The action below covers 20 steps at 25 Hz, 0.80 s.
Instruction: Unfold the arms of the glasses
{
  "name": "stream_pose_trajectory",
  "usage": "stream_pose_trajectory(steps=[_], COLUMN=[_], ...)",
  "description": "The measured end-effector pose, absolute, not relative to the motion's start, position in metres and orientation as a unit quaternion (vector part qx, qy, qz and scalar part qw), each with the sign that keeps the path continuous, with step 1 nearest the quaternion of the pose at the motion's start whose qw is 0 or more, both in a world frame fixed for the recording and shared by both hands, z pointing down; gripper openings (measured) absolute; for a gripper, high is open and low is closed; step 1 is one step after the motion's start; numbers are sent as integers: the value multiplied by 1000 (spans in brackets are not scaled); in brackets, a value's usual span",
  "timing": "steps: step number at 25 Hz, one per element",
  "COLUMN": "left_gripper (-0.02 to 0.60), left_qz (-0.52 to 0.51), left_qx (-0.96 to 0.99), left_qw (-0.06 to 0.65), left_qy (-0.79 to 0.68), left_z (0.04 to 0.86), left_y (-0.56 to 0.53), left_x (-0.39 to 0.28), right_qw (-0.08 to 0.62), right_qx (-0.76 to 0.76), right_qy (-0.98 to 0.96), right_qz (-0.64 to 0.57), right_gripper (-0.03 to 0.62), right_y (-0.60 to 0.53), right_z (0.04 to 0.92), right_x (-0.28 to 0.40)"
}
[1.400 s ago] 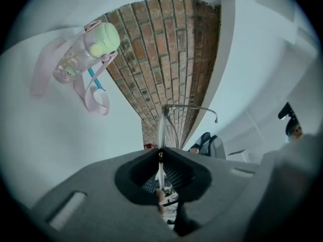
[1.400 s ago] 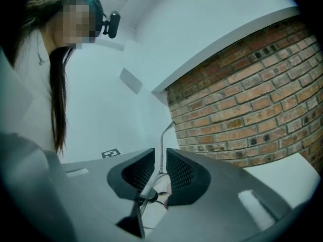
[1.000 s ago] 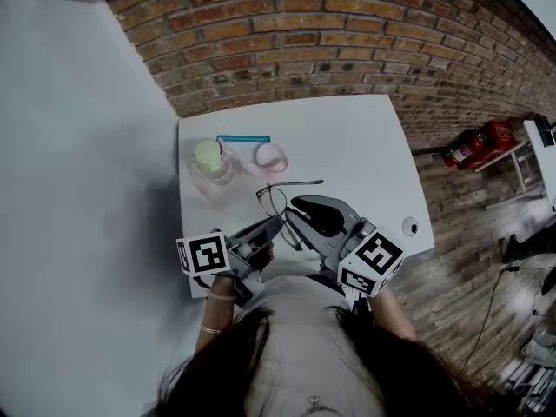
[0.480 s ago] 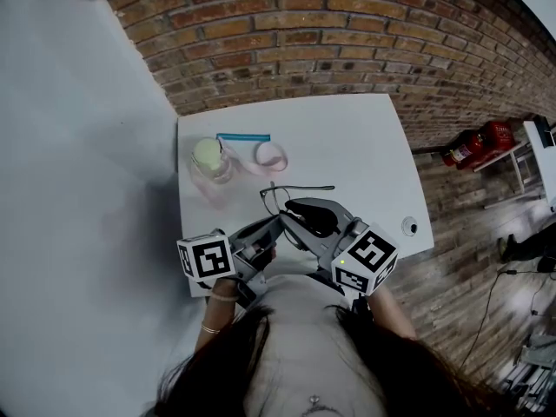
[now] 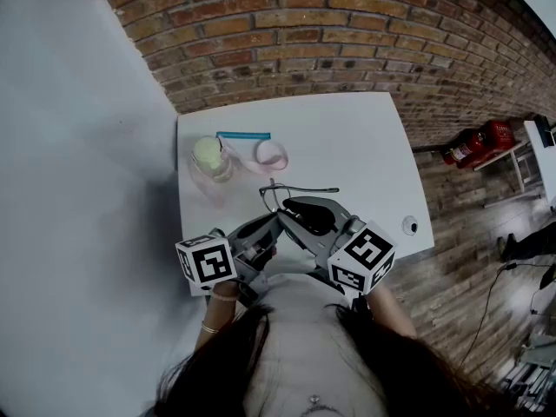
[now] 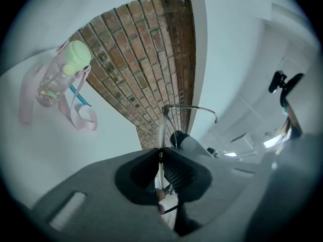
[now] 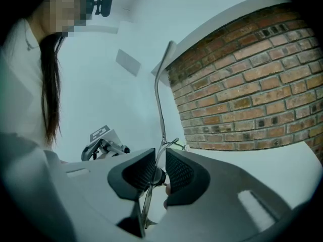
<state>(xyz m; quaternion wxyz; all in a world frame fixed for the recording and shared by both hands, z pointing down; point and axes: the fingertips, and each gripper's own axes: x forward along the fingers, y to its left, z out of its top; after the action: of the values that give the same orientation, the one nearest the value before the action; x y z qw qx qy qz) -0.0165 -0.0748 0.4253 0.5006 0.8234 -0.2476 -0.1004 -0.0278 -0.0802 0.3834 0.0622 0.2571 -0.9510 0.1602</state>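
My left tool (image 6: 161, 155) is clamped tight on the glasses (image 5: 271, 196) frame. My right tool (image 7: 157, 160) is pinched shut on them too. They're held at the desk's (image 5: 365, 146) 6 o'clock edge, with one arm (image 5: 313, 189) pointing to 3 o'clock.

The table (image 5: 365, 137) stands before the wall (image 5: 330, 33). The bottle (image 5: 209, 159) stands at the table's back left. The strip (image 5: 243, 136) lies just behind it, and the strap (image 5: 271, 155) lies to its right. The glasses (image 5: 287, 194) are over the table's near middle, nearer than the bottle and right of it. The left gripper (image 6: 160, 155) clamps them from the left and the right gripper (image 7: 159, 160) from the right, the two close together. An extinguisher (image 5: 473, 146) lies on the floor, well right of the table.
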Motion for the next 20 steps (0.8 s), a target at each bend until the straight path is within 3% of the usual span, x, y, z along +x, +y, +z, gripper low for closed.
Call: stream_pose_trajectory(steps=[20], left_gripper=[21], left_qz=[-95], left_qx=[847], left_qw=[455], left_qy=[-259], left_z=[422], left_y=[-77], left_x=[-19], right_qw=[58], right_qx=[235], right_qy=[-944], right_qz=[226], right_gripper=[31], right_y=[-83], right_z=[385], right_x=[-34])
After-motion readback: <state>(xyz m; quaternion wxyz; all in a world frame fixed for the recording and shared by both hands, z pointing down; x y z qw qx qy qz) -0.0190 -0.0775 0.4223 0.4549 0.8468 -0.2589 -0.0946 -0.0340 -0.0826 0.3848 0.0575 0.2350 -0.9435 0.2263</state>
